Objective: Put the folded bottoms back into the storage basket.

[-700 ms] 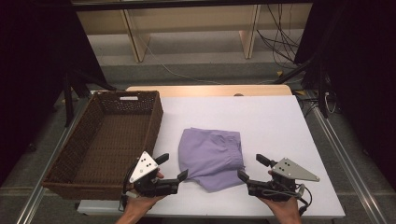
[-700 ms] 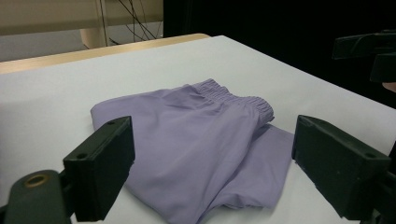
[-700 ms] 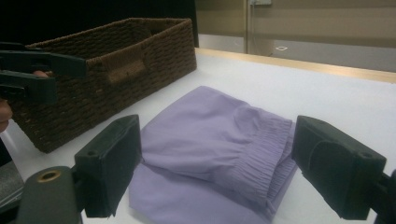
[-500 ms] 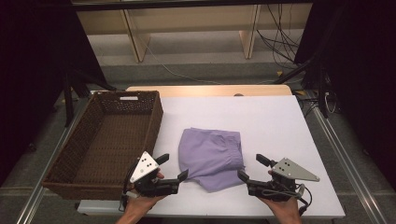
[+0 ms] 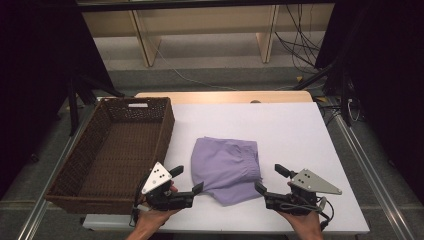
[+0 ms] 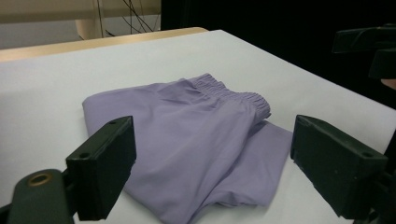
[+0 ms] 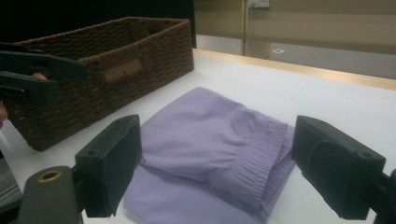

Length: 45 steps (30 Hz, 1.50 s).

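Observation:
A folded lilac garment (image 5: 227, 167) with an elastic waistband lies on the white table (image 5: 290, 130), near its front edge. My left gripper (image 5: 187, 180) sits just left of the cloth's front corner, jaws open and pointing at it, nothing between them. My right gripper (image 5: 271, 178) rests just right of the cloth, also open and empty. From the left gripper view the garment (image 6: 196, 140) spreads beyond the two black jaws. In the right gripper view the garment (image 7: 210, 144) shows its gathered waistband between the open jaws' line of sight.
A dark wicker basket (image 5: 117, 150) stands empty at the table's left side, also seen as the basket (image 7: 107, 65) in the right gripper view. Wooden shelf legs and cables sit beyond the far edge. Metal rails run along both table sides.

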{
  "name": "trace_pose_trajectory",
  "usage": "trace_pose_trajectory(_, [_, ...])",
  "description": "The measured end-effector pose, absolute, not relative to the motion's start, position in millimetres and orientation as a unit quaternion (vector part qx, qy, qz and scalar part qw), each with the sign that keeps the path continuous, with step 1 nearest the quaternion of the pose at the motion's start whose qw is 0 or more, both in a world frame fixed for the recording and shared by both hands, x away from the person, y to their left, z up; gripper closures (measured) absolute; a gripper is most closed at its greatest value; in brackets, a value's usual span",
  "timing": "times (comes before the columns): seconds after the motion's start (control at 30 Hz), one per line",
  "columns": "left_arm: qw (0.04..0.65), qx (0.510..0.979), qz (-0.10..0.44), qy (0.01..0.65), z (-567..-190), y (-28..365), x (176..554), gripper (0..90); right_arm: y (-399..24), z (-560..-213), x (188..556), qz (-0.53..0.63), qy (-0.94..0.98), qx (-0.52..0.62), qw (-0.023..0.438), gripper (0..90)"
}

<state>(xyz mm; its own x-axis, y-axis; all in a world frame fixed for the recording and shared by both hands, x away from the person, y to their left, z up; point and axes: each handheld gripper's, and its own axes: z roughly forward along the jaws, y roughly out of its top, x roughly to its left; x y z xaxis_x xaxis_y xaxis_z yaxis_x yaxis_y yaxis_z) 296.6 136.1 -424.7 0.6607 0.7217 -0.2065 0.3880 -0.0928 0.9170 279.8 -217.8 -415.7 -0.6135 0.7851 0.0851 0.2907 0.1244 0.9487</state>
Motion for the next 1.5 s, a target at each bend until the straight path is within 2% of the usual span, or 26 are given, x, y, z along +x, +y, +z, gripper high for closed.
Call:
trace_pose_trajectory(0.7, [0.502, 0.743, 0.079, 0.436, -437.9, 123.1, 314.6, 15.3, -221.5, -413.6, 286.1, 0.537, 0.717, 0.378, 0.234, 17.3])
trace_pose_trajectory(1.13, [0.457, 0.723, 0.063, 0.515, -444.6, 129.9, 331.9, 15.8, -220.7, -412.8, 295.6, 0.526, 0.724, 0.376, 0.240, 17.3])
trace_pose_trajectory(1.5, [0.430, 0.725, 0.043, 0.537, -450.3, 129.9, 339.4, 16.7, -222.8, -413.0, 306.0, 0.509, 0.733, 0.385, 0.237, 17.3])
